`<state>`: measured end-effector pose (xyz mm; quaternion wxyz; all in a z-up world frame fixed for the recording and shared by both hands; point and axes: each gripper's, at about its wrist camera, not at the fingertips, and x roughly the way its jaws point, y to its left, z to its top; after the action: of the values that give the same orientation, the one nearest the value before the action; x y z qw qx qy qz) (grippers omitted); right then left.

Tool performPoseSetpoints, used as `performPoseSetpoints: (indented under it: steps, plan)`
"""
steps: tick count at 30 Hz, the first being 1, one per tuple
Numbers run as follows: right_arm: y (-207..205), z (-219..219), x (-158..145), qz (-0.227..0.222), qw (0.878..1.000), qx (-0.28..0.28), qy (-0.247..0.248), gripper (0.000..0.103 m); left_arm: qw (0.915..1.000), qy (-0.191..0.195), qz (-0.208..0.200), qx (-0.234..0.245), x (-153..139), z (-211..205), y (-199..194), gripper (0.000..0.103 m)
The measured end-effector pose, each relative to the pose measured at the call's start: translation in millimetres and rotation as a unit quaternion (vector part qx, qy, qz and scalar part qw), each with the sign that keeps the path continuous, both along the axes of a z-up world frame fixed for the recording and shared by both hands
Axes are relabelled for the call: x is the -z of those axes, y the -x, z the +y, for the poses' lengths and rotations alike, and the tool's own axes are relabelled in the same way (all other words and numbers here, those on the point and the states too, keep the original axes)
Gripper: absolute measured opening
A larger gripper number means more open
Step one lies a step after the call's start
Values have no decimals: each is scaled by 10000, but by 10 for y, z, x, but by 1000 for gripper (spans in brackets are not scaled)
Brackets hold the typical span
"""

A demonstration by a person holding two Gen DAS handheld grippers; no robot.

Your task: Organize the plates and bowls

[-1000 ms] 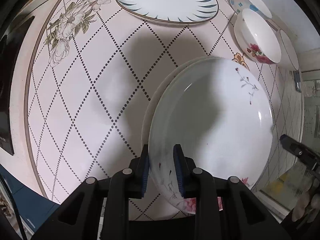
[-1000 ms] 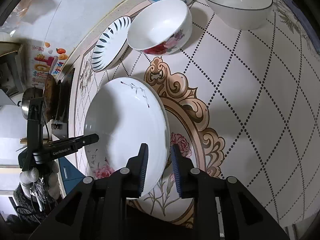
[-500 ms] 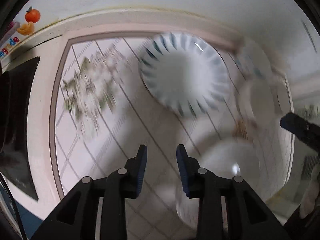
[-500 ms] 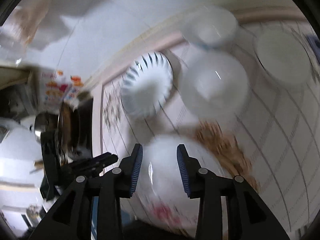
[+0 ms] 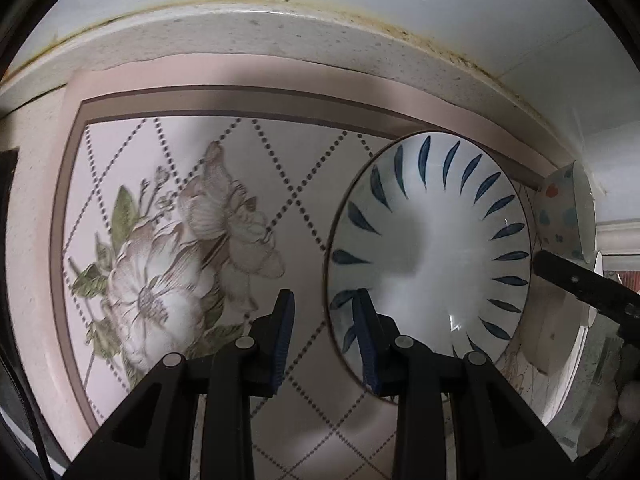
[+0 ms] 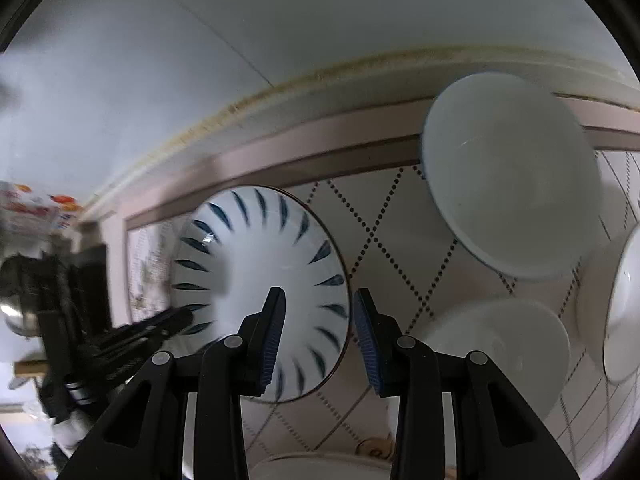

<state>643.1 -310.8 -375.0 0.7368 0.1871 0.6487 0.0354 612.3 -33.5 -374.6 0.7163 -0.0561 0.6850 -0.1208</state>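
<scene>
A white plate with blue leaf strokes (image 5: 432, 256) lies on the patterned table mat near the back wall; it also shows in the right wrist view (image 6: 260, 280). My left gripper (image 5: 325, 336) is open, its jaws either side of the plate's left rim. My right gripper (image 6: 318, 334) is open, its jaws either side of the plate's right rim. A spotted bowl (image 5: 564, 216) sits right of the plate; it is the white bowl (image 6: 508, 184) in the right wrist view. Two more white bowls (image 6: 500, 344) (image 6: 620, 312) stand at the right.
The mat (image 5: 180, 240) with flower print covers the counter up to the stone ledge (image 5: 280, 32) and white wall. The white flowered plate's rim (image 6: 320, 464) shows at the bottom of the right wrist view. Dark kitchen items (image 6: 48, 288) stand at the far left.
Both grippers have let go of the white flowered plate and moved forward to the blue-stroked plate. Both jaws have opened wider and now flank its opposite rims.
</scene>
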Motion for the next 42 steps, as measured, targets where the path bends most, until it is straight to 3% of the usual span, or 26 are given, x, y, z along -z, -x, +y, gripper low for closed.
performPoseSetpoints:
  steps: [3, 7, 12, 22, 34, 42]
  plan:
    - [-58, 24, 132, 156, 9994, -134, 277, 37, 9997, -60, -206, 125, 5, -59, 16, 27]
    - [-79, 73, 255, 234, 9980, -364, 470, 10, 9988, -98, -391, 263, -27, -197, 79, 16]
    - [-46, 112, 225, 127, 9976, -418, 531, 10, 9984, -184, -485, 236, -85, -247, 146, 16]
    - [196, 67, -55, -120, 9985, -479, 231, 10, 9959, -108, -865, 252, -683, -125, 491, 16]
    - [1021, 130, -799, -661, 9952, -721, 101, 10, 9904, -34, -1314, 428, -1430, -165, 1260, 16]
    - [1704, -9, -997, -782, 9937, -804, 74, 10, 9890, -30, -1427, 382, -1493, -287, 1715, 16]
